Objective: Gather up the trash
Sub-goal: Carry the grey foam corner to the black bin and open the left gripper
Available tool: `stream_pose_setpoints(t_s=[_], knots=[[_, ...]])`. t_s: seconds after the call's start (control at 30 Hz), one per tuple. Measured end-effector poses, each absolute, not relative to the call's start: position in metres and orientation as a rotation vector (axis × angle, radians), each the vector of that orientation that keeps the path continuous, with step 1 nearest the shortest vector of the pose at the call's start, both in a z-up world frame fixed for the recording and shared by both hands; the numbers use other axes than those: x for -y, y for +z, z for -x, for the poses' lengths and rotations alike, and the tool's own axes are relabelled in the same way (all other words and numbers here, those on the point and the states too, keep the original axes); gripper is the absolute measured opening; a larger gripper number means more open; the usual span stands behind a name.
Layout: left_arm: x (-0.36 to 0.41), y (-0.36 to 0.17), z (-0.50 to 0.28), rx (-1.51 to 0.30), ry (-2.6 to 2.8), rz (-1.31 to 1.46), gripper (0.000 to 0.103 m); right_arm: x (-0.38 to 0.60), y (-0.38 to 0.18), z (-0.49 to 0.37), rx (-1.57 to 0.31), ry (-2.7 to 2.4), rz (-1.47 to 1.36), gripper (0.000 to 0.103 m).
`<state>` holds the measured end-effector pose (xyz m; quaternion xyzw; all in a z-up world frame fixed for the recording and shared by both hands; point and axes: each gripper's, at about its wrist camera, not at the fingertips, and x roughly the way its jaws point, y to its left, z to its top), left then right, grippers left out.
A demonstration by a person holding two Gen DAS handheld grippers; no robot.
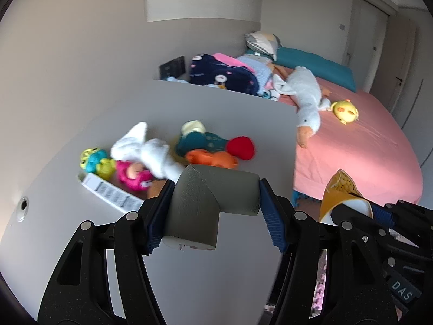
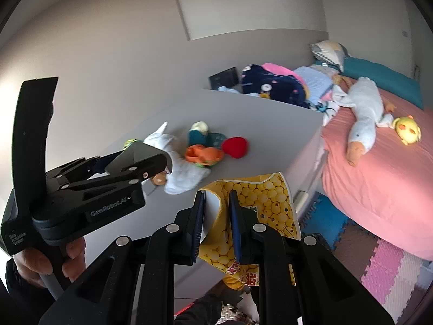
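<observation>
The left gripper (image 1: 215, 211) pinches a grey foam corner piece (image 1: 213, 197) between its blue pads. The right gripper (image 2: 216, 224) is pressed together on a yellow snack bag (image 2: 259, 203). Both hang above the white table (image 1: 81, 243). Ahead on it lie soft toys (image 1: 213, 146) and a white box (image 1: 108, 192). The table edge is on the right, then the pink bed (image 1: 365, 149) with a plush goose (image 1: 305, 92); a foam mat (image 2: 392, 265) covers the floor between.

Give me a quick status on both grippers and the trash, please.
Left gripper shut on grey foam corner piece. Right gripper shut on yellow snack bag. Toys crowd the white table ahead.
</observation>
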<state>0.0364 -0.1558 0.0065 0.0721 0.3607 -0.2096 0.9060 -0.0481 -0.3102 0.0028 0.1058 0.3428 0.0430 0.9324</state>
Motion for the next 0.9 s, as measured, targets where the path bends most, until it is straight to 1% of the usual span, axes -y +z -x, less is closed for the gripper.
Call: stream_pose_setpoints(t_s=[0.5,0.63,0.67,0.7,0.73,0.77,0.8,0.9], knots=[[0.238,-0.011,-0.012,-0.774,-0.586,-0.269,0.061,0.399,-0.016,0.075,-0.718,-0.124,-0.356,0.020],[0.256,-0.018,-0.008,-0.786,-0.616,-0.300,0.063,0.421,-0.021,0.079,-0.716,-0.170,-0.407,0.020],[0.261,-0.020,-0.008,-0.792,-0.627,-0.309,0.063,0.426,-0.021,0.081,-0.716,-0.186,-0.416,0.022],[0.267,-0.022,-0.008,-0.802,-0.642,-0.322,0.071,0.431,-0.021,0.082,-0.719,-0.210,-0.416,0.030],[0.272,-0.024,-0.008,-0.810,-0.652,-0.335,0.091,0.434,-0.021,0.081,-0.720,-0.237,-0.414,0.047],[0.278,-0.026,-0.007,-0.810,-0.656,-0.353,0.098,0.439,-0.021,0.082,-0.715,-0.282,-0.409,0.056],[0.282,-0.027,-0.006,-0.798,-0.657,-0.364,0.097,0.443,-0.021,0.083,-0.708,-0.315,-0.403,0.063],[0.295,-0.033,-0.004,-0.783,-0.654,-0.414,0.097,0.453,-0.023,0.085,-0.706,-0.360,-0.414,0.063]])
